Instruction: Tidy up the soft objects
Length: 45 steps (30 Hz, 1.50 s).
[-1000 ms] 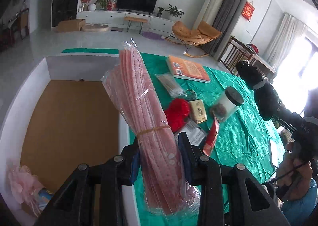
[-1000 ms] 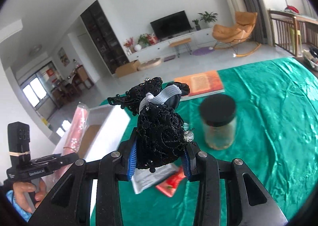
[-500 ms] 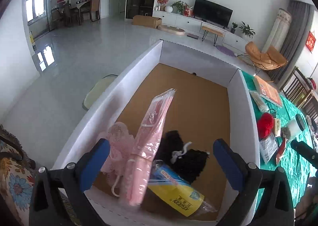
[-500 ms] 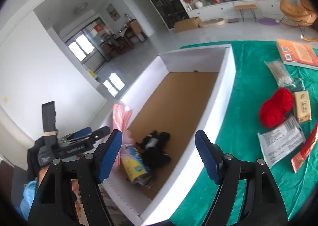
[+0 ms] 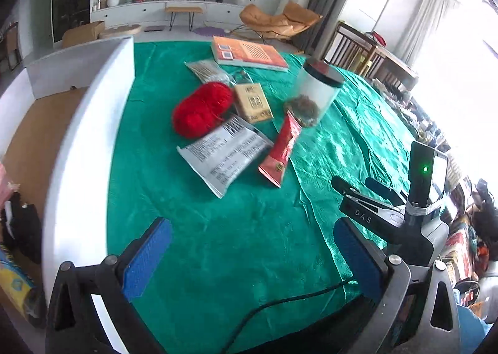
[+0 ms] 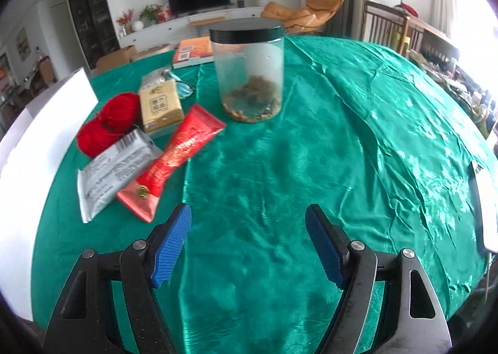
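Gaping wide at the bottom of the left wrist view, the left gripper (image 5: 249, 253) holds nothing; only green cloth (image 5: 249, 229) lies between its 2 blue pads (image 5: 146, 257). Red yarn (image 5: 200, 113) sits upper centre, beside the white box (image 5: 81, 148) at left.

Right wrist view: the right gripper (image 6: 249, 243) stands open and empty at bottom centre, with yarn (image 6: 109, 123) at middle left, well apart.
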Available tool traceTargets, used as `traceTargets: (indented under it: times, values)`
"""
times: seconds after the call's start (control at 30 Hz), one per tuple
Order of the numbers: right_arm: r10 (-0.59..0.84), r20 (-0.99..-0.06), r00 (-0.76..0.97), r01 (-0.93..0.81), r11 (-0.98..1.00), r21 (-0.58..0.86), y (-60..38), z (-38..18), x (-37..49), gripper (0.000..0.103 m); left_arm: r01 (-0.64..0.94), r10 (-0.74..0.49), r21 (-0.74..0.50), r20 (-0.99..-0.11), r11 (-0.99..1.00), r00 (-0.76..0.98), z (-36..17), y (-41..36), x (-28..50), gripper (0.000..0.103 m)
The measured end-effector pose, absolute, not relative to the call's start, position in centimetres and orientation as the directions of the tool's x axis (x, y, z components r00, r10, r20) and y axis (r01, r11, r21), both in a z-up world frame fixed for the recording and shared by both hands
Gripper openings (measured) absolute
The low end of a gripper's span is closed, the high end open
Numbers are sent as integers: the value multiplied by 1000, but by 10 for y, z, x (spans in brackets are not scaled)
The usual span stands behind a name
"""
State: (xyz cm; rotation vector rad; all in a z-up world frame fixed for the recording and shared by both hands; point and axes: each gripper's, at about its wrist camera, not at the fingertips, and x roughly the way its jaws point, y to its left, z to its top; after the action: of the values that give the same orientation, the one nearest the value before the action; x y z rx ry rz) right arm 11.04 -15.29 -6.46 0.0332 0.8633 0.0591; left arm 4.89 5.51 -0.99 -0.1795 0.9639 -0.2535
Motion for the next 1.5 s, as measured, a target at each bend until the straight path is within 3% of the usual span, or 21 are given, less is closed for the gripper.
traceTargets:
  times: [0.1, 0.2, 0.4, 0.8, 1.5]
  values:
    - [-2, -744, 668, -14, 1000, -16, -164, -80, 104, 79, 102, -238, -217, -823, 971, 515, -42, 38, 63, 103]
    - [35, -779, 626, 4, 999, 48, -175, -89, 111, 79, 38, -162, -167, -836, 985, 525, -62, 49, 73, 103]
    - [2, -782, 623, 32, 999, 28, -178, -92, 111, 79, -34, -79, -113, -848, 993, 524, -87, 76, 88, 103]
    - [-12, -782, 623, 30, 1000, 9, -175, -95, 111, 83, 1, -3, -3, -833, 1000, 553, -103, 74, 90, 103]
    - [-11, -781, 624, 30, 1000, 10, -175, -95, 111, 84, -3, -3, -7, -820, 1000, 573, -104, 74, 87, 103]
